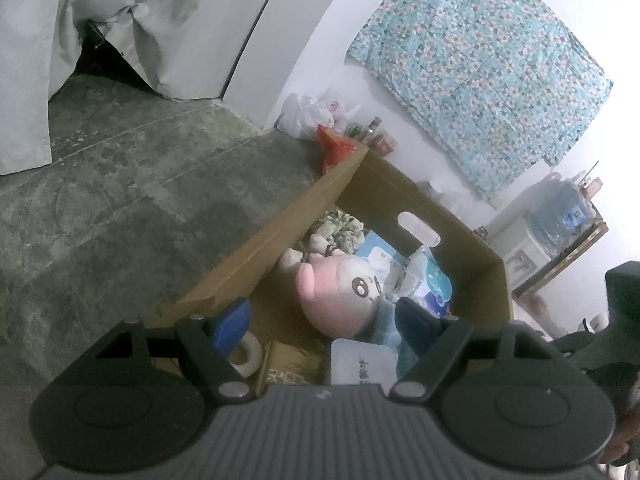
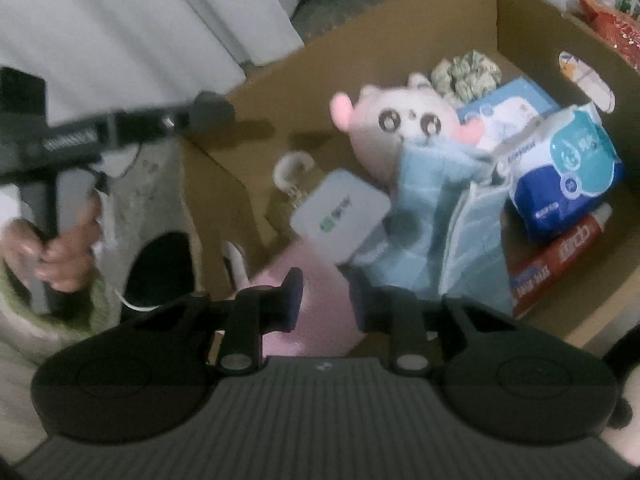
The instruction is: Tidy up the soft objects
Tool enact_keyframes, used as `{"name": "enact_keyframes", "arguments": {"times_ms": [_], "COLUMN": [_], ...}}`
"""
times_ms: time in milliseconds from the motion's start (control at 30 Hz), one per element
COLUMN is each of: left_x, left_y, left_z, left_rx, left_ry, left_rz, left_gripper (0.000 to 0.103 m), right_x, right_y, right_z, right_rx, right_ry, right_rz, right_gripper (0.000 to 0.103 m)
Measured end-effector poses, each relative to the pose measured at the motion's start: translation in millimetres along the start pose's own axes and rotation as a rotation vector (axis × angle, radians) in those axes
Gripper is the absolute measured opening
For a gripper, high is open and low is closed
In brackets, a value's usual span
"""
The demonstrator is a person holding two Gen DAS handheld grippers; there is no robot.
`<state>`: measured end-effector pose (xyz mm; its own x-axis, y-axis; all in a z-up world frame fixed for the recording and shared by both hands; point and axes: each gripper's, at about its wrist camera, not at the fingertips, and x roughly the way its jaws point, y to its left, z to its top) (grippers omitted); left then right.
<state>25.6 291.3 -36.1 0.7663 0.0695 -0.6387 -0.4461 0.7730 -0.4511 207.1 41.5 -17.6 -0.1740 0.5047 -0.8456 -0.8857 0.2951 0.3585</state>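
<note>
Soft pink fabric (image 2: 298,292) sat clamped in the right hand-held gripper (image 2: 326,300), at the near edge of the cardboard box (image 2: 400,12). Lifting it clear without dragging the blue cloth (image 2: 436,216) appeared advisable. Its long axis could not be determined. Left hand-held gripper (image 1: 320,320) hovered open and empty over the box.

A lived-in room of a home: a bare concrete floor (image 1: 120,208), white walls, a floral turquoise cloth (image 1: 480,72) hung on the wall, a white curtain (image 1: 120,20), a large water bottle (image 1: 560,212) on a low shelf, plastic bags (image 1: 308,112), jars, and a cardboard box (image 1: 400,196) of household odds and ends.
</note>
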Motion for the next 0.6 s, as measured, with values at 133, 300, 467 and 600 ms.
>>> {"name": "enact_keyframes", "arguments": {"times_ms": [133, 300, 467, 600], "left_x": [-0.3, -1.4, -1.8, -1.5], "left_y": [-0.5, -0.8, -0.7, -0.1], "left_z": [0.3, 1.4, 1.1, 1.7], "left_rx": [0.002, 0.004, -0.001, 0.003], "left_ry": [-0.002, -0.003, -0.002, -0.002], "left_rz": [-0.004, -0.006, -0.004, -0.004], "left_gripper": [0.081, 0.081, 0.081, 0.081], "right_x": [-1.4, 23.5, 63.4, 85.5], "right_y": [3.2, 14.4, 12.9, 6.5], "right_z": [0.6, 5.2, 11.4, 6.3], "right_rx": [0.032, 0.005, 0.055, 0.101], "right_ry": [0.015, 0.055, 0.176, 0.256], "right_rz": [0.047, 0.065, 0.040, -0.025], "right_gripper": [0.026, 0.027, 0.027, 0.027]}}
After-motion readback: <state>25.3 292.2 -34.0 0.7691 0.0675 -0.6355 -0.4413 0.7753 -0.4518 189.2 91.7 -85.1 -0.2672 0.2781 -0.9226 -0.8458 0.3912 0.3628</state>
